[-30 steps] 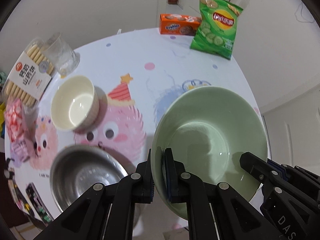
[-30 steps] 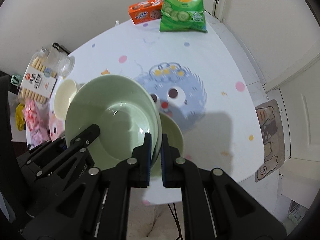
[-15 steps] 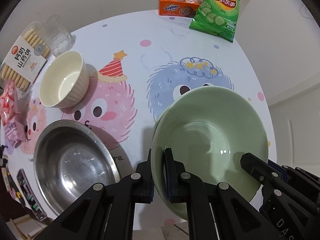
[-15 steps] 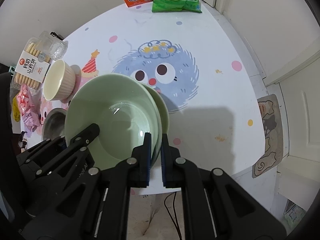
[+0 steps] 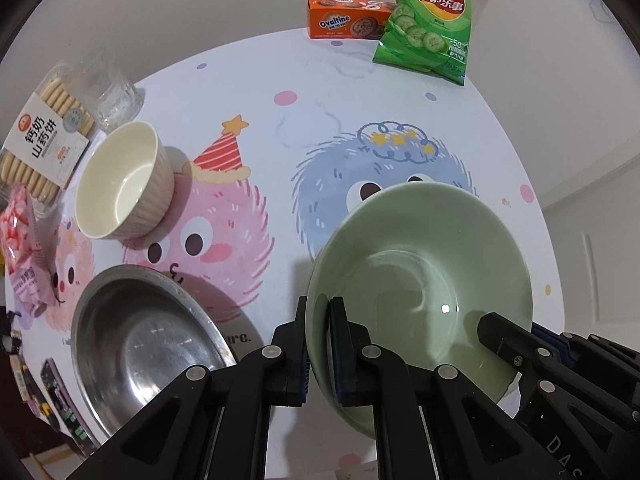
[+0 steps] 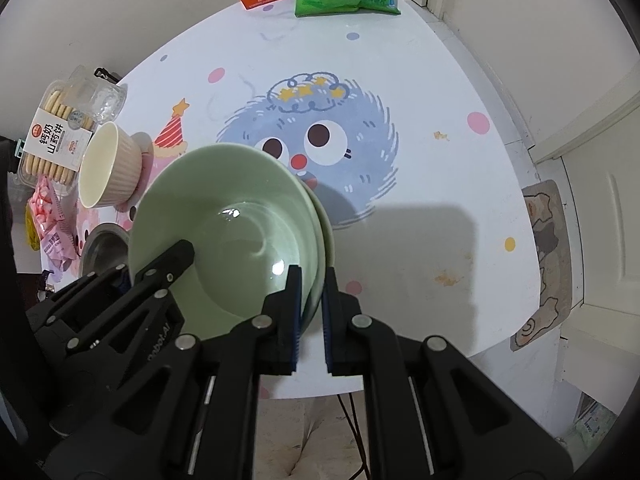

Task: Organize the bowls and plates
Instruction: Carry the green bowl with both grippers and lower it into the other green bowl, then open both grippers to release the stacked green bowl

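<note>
A pale green bowl [image 5: 424, 276] is held above the round table by both grippers. My left gripper [image 5: 318, 320] is shut on its left rim. My right gripper [image 6: 310, 292] is shut on its right rim, where the bowl [image 6: 228, 236] sits over a second green dish [image 6: 326, 232] whose edge shows just beneath. A cream ribbed bowl [image 5: 122, 182] stands on the table at the left, also seen in the right wrist view [image 6: 108, 166]. A steel bowl [image 5: 140, 356] sits at the front left, partly hidden in the right wrist view [image 6: 102, 250].
The printed table [image 5: 280, 120] carries a biscuit tray [image 5: 44, 140], a glass [image 5: 116, 96], a pink snack packet [image 5: 24, 248], an orange Ovaltine box [image 5: 344, 18] and a green chip bag [image 5: 430, 20]. A floor mat [image 6: 544, 264] lies beyond the table's right edge.
Both grippers have carried the green bowl back and toward the right over the table. The steel bowl and cream bowl have come into fuller view at the left.
</note>
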Available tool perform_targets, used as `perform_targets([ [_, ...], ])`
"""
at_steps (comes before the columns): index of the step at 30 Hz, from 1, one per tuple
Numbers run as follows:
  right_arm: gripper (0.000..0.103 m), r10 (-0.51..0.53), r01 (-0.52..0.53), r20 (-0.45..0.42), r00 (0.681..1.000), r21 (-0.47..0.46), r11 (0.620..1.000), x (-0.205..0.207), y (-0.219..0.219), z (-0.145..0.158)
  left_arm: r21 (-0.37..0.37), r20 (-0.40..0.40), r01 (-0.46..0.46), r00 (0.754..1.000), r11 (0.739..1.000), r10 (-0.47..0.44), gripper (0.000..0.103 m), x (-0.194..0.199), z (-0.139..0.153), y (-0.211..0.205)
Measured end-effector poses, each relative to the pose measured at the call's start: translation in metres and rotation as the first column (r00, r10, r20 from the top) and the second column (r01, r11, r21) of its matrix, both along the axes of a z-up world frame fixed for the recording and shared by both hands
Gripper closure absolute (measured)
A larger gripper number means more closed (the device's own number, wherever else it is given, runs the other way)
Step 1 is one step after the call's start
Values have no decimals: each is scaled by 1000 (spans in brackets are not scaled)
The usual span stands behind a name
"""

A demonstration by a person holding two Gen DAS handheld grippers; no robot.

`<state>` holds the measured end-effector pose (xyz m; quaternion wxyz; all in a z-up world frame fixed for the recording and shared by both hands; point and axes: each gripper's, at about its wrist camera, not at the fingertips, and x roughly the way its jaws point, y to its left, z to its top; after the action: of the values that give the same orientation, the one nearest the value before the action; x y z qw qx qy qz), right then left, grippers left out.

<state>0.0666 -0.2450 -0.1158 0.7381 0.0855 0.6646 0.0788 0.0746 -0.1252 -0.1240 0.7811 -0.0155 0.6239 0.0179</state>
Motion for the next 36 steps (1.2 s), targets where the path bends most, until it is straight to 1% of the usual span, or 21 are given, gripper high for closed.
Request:
perform_targets([
  [7,92,-6,6,-4,1000,14,1000,-1,-2,-4,27,28,20,999,999,-21,92,-1,0,-3],
  [12,89,-8,8,3,1000,25,1000,-2,-1,-7,37,48,22,999,999,-24,92,-2,-2,-1],
  [16,87,11,-11,27,1000,16,1000,-3,3,-7,29,48,19,999,999,-20,91,-4,-6,1],
  [21,87,11,-11,29,1000,16,1000,-3,2,-8,33,53,23,998,999,-25,91,-5,-6,0],
  [23,87,12,-12,32,999,11,1000,-3,3,-7,31,50,29,998,999,-30,89,-6,-6,-1],
  [24,87,15,-15,36,999,6,1000,-3,3,-6,34,46,30,998,999,-32,87,-7,-6,-1],
  [26,86,20,-19,43,999,-3,1000,-5,4,-4,34,44,25,999,999,-26,68,-8,-6,0],
  [27,85,20,-20,48,999,-9,1000,-5,4,-3,27,50,19,999,999,-20,63,-9,-4,2],
  [28,85,20,-19,52,998,-14,1000,-6,4,-1,20,58,13,998,1000,-14,51,-10,-1,4],
  [29,82,19,-18,58,998,-20,1000,-6,4,2,11,67,8,998,1000,-8,41,-12,3,6],
  [30,77,16,-14,67,998,-25,1000,-7,3,5,1,78,5,997,1000,-5,37,-13,7,8],
  [31,73,14,-11,79,997,-29,1000,-7,2,10,-3,90,4,996,1000,-4,30,-14,13,11],
  [32,67,11,-8,91,996,-32,999,-8,1,16,-7,98,3,995,1000,-3,24,-15,17,13],
  [33,62,4,0,108,994,-39,999,-8,-1,22,-10,108,1,994,1000,0,21,-16,22,17],
  [34,59,1,6,132,991,-52,999,-9,-1,30,-15,120,-6,993,1000,7,18,-16,28,20],
  [36,46,-4,15,171,985,-59,998,-8,-1,45,-28,141,-21,990,999,24,16,-17,40,31],
])
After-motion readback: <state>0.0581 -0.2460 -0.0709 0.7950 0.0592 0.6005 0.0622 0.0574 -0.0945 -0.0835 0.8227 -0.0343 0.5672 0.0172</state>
